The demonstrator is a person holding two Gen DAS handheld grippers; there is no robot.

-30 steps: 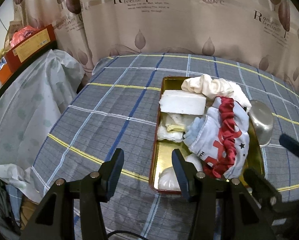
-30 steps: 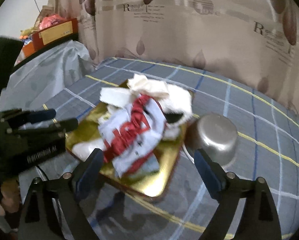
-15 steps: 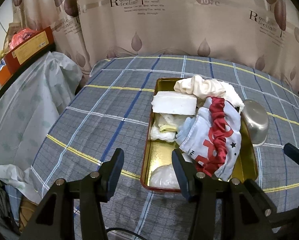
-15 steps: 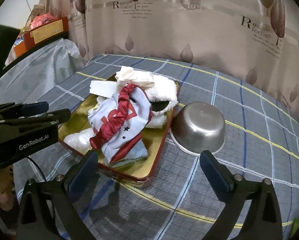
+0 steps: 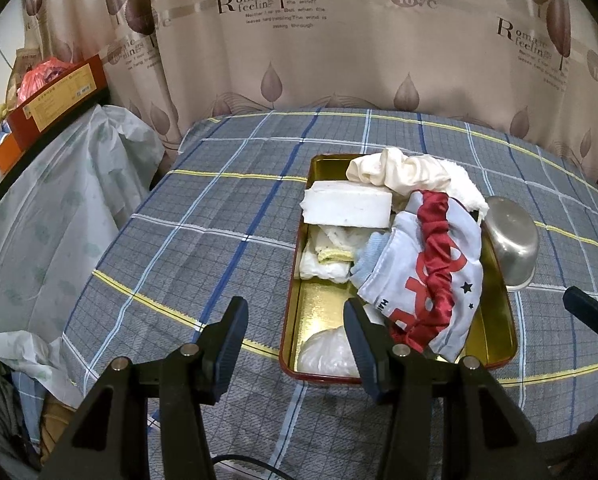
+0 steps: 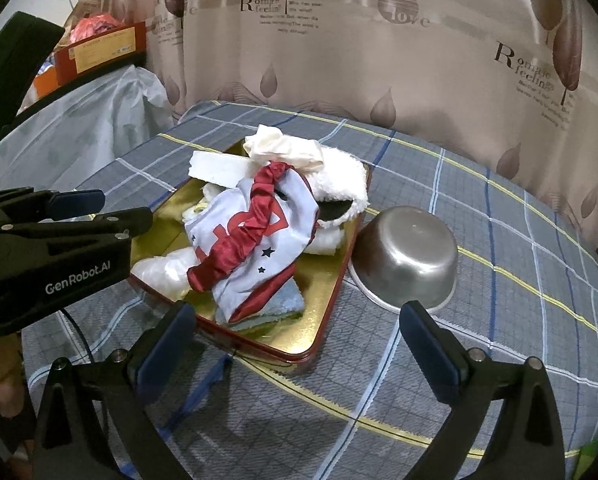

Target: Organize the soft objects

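Note:
A gold tray with a red rim [image 5: 323,312] [image 6: 319,320] sits on the checked cloth and holds a pile of soft things: a white-and-red garment [image 5: 427,264] [image 6: 259,228], a white foam block [image 5: 347,204], a cream cloth [image 5: 395,168] [image 6: 283,148], a fluffy white cloth [image 6: 343,180], a clear bag [image 5: 327,354]. My left gripper [image 5: 295,344] is open and empty, near the tray's front left corner. My right gripper [image 6: 295,348] is open wide and empty, in front of the tray.
An upturned steel bowl [image 5: 511,240] [image 6: 407,256] rests against the tray's right side. A plastic-covered surface [image 5: 59,184] with a red box [image 5: 55,100] stands left. A curtain [image 5: 339,40] hangs behind the table.
Both grippers have drawn back from the tray, which now looks farther off. The right gripper has opened wider. The pile has not moved.

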